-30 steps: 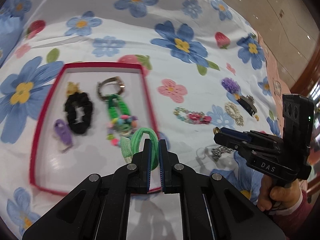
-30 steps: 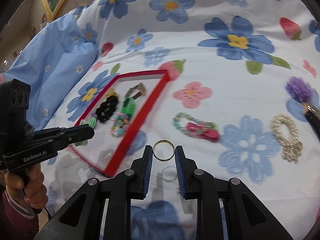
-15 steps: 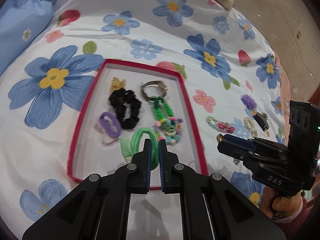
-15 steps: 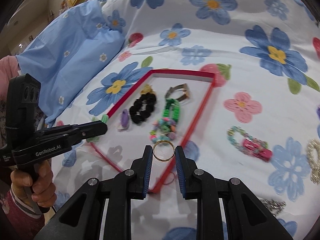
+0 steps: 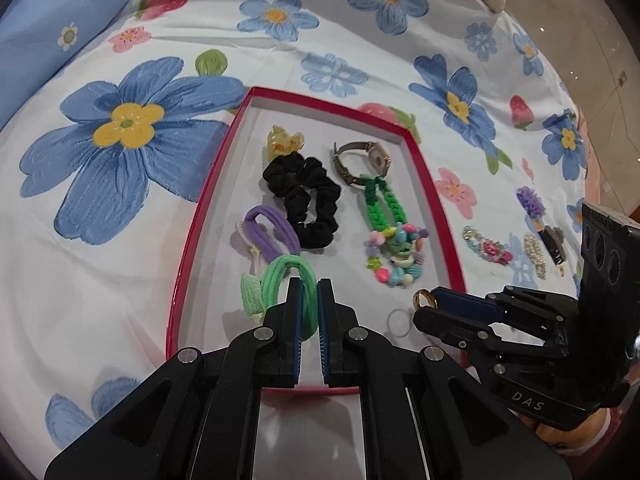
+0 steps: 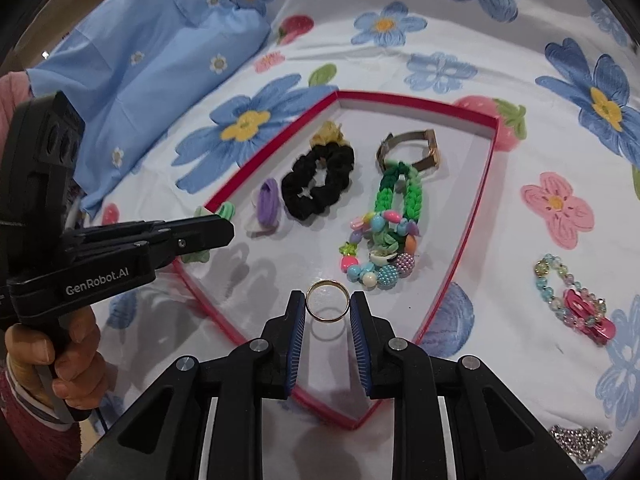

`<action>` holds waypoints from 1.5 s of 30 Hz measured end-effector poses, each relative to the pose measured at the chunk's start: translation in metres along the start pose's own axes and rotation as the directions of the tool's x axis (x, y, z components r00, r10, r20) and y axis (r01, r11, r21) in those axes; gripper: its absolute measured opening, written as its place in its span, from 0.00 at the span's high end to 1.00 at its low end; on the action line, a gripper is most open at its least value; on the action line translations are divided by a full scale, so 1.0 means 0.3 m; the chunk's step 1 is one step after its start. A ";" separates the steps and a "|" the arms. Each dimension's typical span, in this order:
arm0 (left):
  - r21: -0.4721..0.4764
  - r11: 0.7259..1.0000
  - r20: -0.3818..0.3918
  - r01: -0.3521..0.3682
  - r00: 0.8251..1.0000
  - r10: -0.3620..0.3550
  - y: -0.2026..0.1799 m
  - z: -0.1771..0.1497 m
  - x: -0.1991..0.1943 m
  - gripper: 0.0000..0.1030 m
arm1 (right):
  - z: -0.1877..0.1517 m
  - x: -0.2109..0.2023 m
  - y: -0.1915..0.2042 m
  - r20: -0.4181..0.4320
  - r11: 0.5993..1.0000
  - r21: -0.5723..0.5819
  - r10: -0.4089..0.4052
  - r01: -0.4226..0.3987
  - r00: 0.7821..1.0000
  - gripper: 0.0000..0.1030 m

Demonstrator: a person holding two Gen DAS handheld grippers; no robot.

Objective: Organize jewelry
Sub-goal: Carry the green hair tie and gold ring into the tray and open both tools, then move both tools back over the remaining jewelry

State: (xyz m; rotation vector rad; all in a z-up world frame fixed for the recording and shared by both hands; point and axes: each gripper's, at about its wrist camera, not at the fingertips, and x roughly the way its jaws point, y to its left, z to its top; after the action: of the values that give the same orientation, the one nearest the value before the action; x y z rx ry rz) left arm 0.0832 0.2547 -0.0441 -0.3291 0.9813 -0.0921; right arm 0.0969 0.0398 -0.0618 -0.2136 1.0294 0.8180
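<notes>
A red-rimmed white tray [image 5: 420, 156] [image 6: 486, 168] lies on the flowered sheet. It holds a black scrunchie [image 5: 306, 200] [image 6: 318, 184], a purple hair tie [image 5: 268, 232], a watch [image 5: 360, 160], a green braided band [image 5: 378, 204] and a bead bracelet [image 5: 396, 256]. My left gripper [image 5: 308, 292] is shut on a green hair tie [image 5: 286, 276], held over the tray's near left part. My right gripper [image 6: 327, 312] is shut on a gold ring [image 6: 327, 300] [image 5: 423, 299], held over the tray's near end.
On the sheet right of the tray lie a beaded bracelet with a pink clip [image 6: 576, 300] [image 5: 486, 242], a pearl piece [image 5: 534, 248], a purple-tufted clip [image 5: 534, 204] and a silver chain [image 6: 580, 440]. A blue pillow [image 6: 140, 68] is at the far left.
Both grippers moved in over the tray, still holding the green hair tie and the ring. The right gripper now has the ring above the tray's near end instead of outside its rim.
</notes>
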 end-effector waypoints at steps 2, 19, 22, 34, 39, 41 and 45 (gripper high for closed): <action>0.005 1.000 -0.016 -0.011 1.000 0.011 0.005 0.001 0.022 0.94 | 0.004 0.027 -0.005 -0.024 1.000 0.000 -0.012 0.012 1.000 0.77; 0.010 0.998 -0.074 -0.060 0.995 0.061 0.024 -0.011 0.091 0.93 | 0.028 0.088 -0.003 -0.107 0.999 -0.041 -0.017 0.012 0.994 0.77; 0.009 0.998 -0.072 -0.061 0.996 0.061 0.025 -0.011 0.087 0.91 | 0.028 0.088 -0.005 -0.105 0.999 -0.035 -0.012 0.009 0.994 0.76; 0.003 0.998 -0.020 -0.064 0.998 0.064 0.011 -0.003 0.024 0.79 | 0.020 0.043 -0.020 -0.068 1.000 0.005 0.020 -0.020 0.997 0.73; -0.007 0.998 0.024 -0.054 0.998 0.055 -0.011 0.003 -0.029 0.70 | 0.011 -0.049 -0.041 0.000 0.999 0.035 0.032 -0.032 0.999 0.73; -0.009 0.999 0.038 -0.046 0.998 0.047 -0.027 0.001 -0.047 0.70 | 0.000 -0.097 -0.063 0.033 0.998 0.057 0.032 -0.034 0.999 0.73; 0.003 1.000 0.051 -0.024 0.998 0.024 -0.071 -0.007 -0.072 0.70 | -0.032 -0.180 -0.116 0.079 0.995 0.096 0.013 -0.021 0.997 0.71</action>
State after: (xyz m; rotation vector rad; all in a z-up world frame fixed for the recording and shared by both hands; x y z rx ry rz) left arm 0.0710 0.2390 -0.0211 -0.3151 0.9346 -0.0636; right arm 0.1008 -0.0164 -0.0294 -0.0898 0.9957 0.7836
